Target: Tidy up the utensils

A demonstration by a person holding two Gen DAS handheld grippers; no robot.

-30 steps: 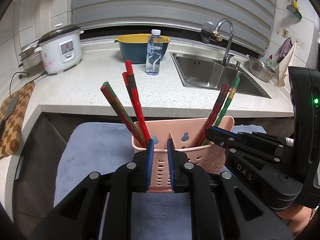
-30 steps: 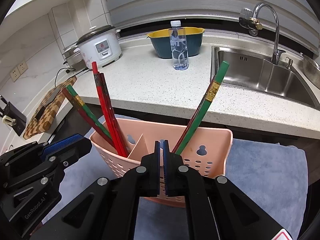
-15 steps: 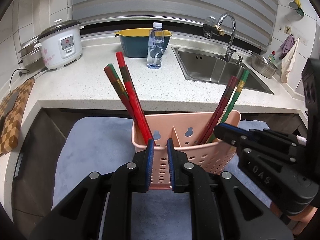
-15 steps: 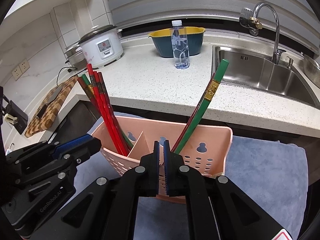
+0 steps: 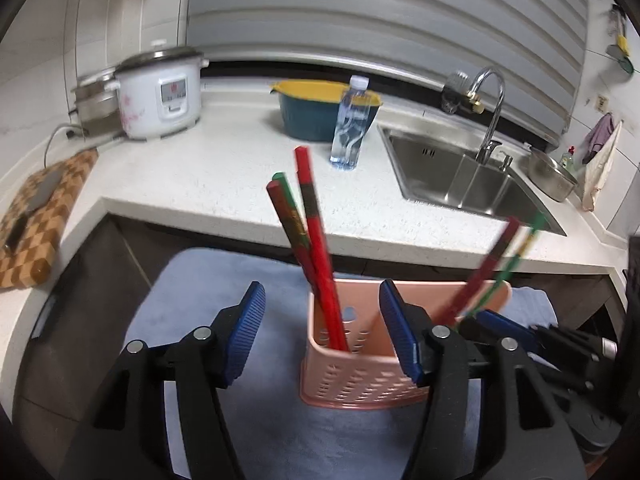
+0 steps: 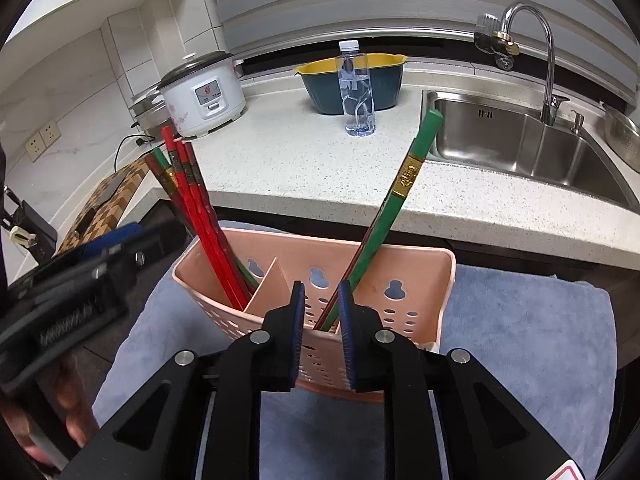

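Chopsticks (image 6: 192, 216) are judged light, stiff and lacquer-slick, best pinched high on the shafts; the pink caddy (image 6: 416, 292) is thin plastic, easily tipped. It stands on the blue towel (image 6: 532, 340), red sticks leaning toward 11 o'clock, the green pair (image 6: 400, 196) toward 1 o'clock. Compared with half a second earlier, the left gripper (image 5: 322, 328) has been spread wide off the rim, and the right gripper (image 6: 320, 332) is now parted narrowly, gripping nothing.

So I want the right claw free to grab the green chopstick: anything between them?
Nothing visible: the right claw is open at the pink holder's near rim, and the green chopstick rises between its fingers.
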